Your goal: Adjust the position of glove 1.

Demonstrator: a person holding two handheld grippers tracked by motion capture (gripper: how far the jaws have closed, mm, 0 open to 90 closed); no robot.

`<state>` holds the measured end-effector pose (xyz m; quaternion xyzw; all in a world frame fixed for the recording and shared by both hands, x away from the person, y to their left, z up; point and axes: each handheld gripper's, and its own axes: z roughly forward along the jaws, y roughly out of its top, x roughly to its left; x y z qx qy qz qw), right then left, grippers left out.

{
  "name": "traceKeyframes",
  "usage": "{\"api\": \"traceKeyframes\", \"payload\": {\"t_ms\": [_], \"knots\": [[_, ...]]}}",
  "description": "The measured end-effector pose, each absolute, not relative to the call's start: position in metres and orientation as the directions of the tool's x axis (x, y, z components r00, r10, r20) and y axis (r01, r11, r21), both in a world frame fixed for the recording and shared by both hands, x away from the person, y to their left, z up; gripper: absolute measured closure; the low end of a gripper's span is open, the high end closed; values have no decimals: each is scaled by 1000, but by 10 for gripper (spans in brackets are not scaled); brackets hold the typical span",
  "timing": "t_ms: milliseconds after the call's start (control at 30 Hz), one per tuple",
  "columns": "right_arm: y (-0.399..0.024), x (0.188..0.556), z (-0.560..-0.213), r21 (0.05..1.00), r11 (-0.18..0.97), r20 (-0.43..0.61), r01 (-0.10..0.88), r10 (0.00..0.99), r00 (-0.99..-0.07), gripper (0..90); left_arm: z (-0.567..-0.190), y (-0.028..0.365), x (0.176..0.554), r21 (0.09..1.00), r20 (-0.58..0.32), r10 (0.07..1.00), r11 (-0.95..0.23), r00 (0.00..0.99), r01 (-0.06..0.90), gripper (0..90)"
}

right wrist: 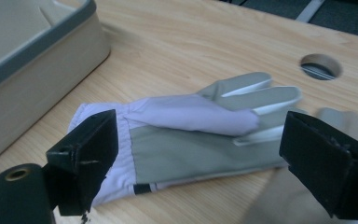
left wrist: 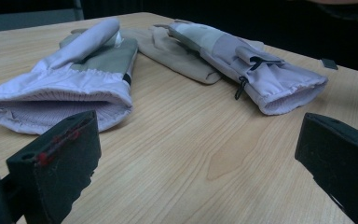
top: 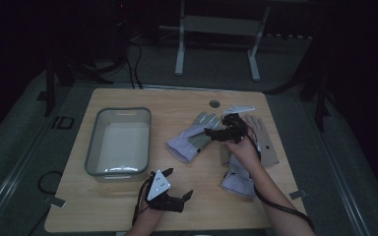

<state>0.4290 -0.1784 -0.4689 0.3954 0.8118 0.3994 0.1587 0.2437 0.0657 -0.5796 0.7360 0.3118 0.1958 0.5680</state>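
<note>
Looking along my left gripper [left wrist: 196,154], I see its jaws spread wide with bare wood between them and nothing held; in the high view it [top: 170,196] sits near the front edge of the table [top: 128,216], well short of both gloves. Just past the left jaw in the left gripper view lies the cuff of the left glove [left wrist: 70,93], open toward me; farther right lies the right glove [left wrist: 256,70], cuff also toward me, partly on top of a tan glove [left wrist: 177,56].

My right gripper [right wrist: 196,158] is likewise wide open and grips nothing; the left glove [right wrist: 191,140] lies flat on the wood directly ahead between its jaws, its thumb folded across the palm, its cuff by one jaw and its fingertips by the other; I cannot tell whether the jaws touch it. From above, this gripper [top: 221,133] hovers over the spot where the two gloves meet, my hand [top: 243,150] over the right glove [top: 238,179].

Beyond the left glove stands the bin [top: 94,147], at the table's left; farther back is a round hole [top: 214,103] in the tabletop.
</note>
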Motion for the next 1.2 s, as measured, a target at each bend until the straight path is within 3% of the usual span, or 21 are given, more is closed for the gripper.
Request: {"api": "traceKeyframes", "payload": {"t_ms": [233,733,900,1033,1200], "knots": [[-149,442,-495,718,425,59,551,752,-657,159,-580,65,244,959,-68,680,-158,730,237,4],[-130,461,-540,617,478,41,626,774,-631,293,-580,65,244,959,-69,675,-159,734,236,4],[-128,463,-544,589,548,-13,593,741,-671,410,-580,65,243,959,-67,676,-159,734,234,4],[-125,463,-542,574,569,-6,589,723,-691,687,-580,65,243,958,-68,674,-161,736,236,4],[-126,465,-538,573,567,-2,592,723,-691,878,-580,66,243,959,-79,675,-149,733,241,4]]}}
